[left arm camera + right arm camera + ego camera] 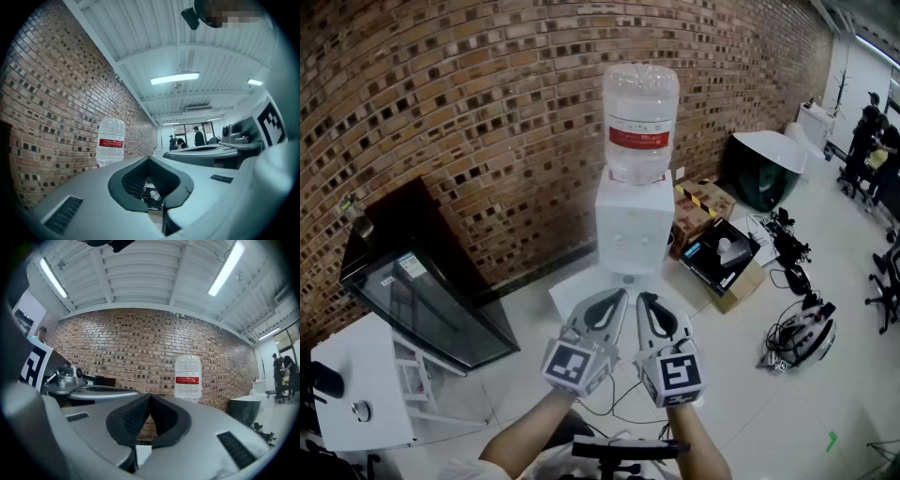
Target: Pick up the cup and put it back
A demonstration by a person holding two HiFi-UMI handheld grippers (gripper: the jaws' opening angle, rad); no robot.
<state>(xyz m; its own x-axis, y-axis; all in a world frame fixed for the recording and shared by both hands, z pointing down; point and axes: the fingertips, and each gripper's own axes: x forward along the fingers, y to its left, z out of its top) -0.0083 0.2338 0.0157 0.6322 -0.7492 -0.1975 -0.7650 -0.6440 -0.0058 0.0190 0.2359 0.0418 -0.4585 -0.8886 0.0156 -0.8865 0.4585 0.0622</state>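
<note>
Cup [153, 193]: tiny, indistinct, past closed left gripper [150, 158] | dispenser [633, 230] base: occluded

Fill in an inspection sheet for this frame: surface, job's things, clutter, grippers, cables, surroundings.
Surface: pale tiled floor.
Job's things: a small white cup-like shape in the left gripper view, too small to confirm; white water dispenser with a bottle on top.
Clutter: cardboard boxes, dark glass cabinet, white table.
Grippers: left gripper and right gripper side by side before the dispenser, fingers shut, nothing between them.
Cables: cables tangled with gear on the floor at right.
Surroundings: curved brick wall; people at far right.
</note>
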